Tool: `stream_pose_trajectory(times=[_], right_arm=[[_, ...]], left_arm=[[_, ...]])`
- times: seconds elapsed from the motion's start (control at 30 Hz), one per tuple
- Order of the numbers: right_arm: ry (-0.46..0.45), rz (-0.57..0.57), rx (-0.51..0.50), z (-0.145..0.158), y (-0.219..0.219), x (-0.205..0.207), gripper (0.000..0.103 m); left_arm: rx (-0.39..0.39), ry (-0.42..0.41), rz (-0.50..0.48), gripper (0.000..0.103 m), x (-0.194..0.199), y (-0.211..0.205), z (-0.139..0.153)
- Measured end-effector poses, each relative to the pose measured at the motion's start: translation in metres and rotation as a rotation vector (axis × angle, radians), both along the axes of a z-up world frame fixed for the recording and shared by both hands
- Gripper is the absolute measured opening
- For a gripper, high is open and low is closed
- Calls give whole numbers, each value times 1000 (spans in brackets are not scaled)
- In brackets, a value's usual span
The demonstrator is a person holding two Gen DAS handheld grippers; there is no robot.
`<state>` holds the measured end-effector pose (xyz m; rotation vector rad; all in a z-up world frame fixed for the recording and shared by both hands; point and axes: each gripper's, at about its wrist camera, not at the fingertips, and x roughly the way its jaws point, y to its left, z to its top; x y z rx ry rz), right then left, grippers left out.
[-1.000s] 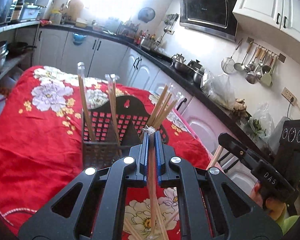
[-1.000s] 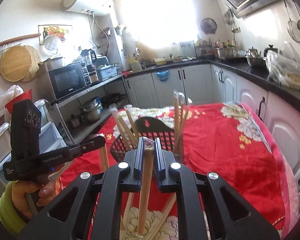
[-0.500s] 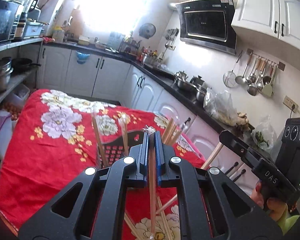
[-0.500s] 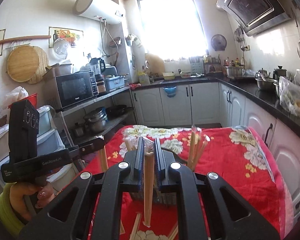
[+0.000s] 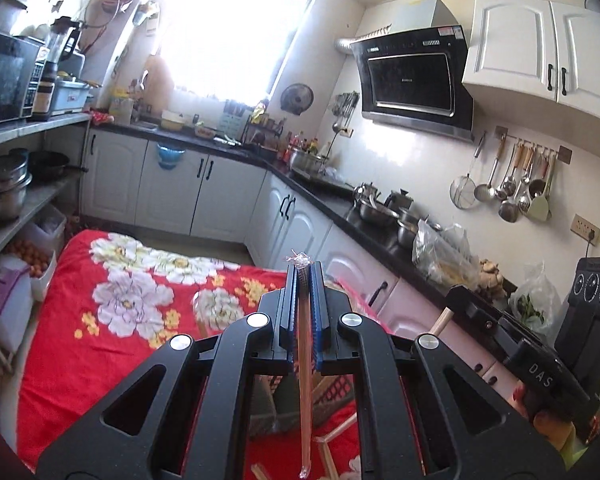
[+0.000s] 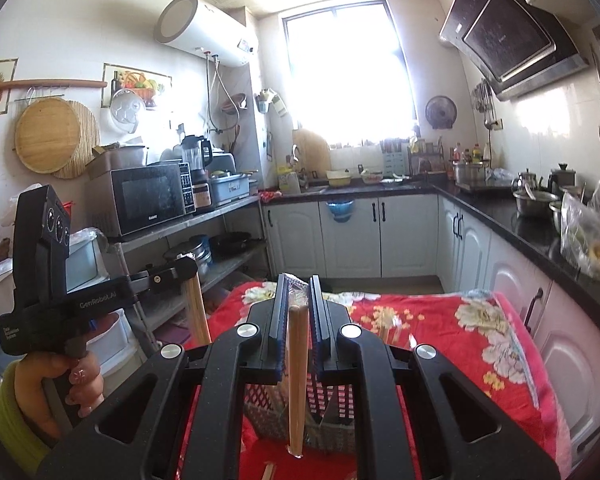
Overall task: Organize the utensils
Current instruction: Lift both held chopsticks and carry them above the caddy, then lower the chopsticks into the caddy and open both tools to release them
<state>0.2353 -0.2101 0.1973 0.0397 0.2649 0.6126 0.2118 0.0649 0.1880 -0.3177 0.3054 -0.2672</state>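
My left gripper [image 5: 304, 276] is shut on a thin chopstick in a clear wrapper [image 5: 303, 392] that hangs down between the fingers. My right gripper [image 6: 298, 288] is shut on a thicker wrapped wooden chopstick [image 6: 298, 380], also hanging down. Below both sits the black mesh utensil basket [image 6: 332, 396] on the red floral tablecloth [image 6: 440, 320]; it is mostly hidden behind the gripper bodies, with part of the basket [image 5: 336, 392] visible in the left wrist view. Loose chopsticks [image 5: 326, 452] lie on the cloth in front of it. Each view shows the other gripper [image 5: 458, 294] [image 6: 182, 268] off to the side.
A black counter [image 5: 380, 232] with pots and bags runs along the right side over white cabinets. Metal shelves [image 6: 188, 232] with a microwave and pans stand to the left. A hand [image 6: 60, 376] in a green sleeve holds the left gripper's handle.
Both grippers have risen with their chopsticks still clamped. The basket and the chopsticks standing in it have dropped low in both views, now mostly hidden behind the gripper bodies.
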Motion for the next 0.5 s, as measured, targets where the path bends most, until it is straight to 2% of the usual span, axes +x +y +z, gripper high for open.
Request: stream_pose_trajectory(times=[0.23, 0.5], right_arm=[[-43, -12, 11, 17, 6, 10, 10], [-85, -14, 18, 29, 16, 25, 10]], left_arm=[[31, -68, 40, 3, 8, -2, 24], [96, -91, 124, 3, 27, -2, 32]])
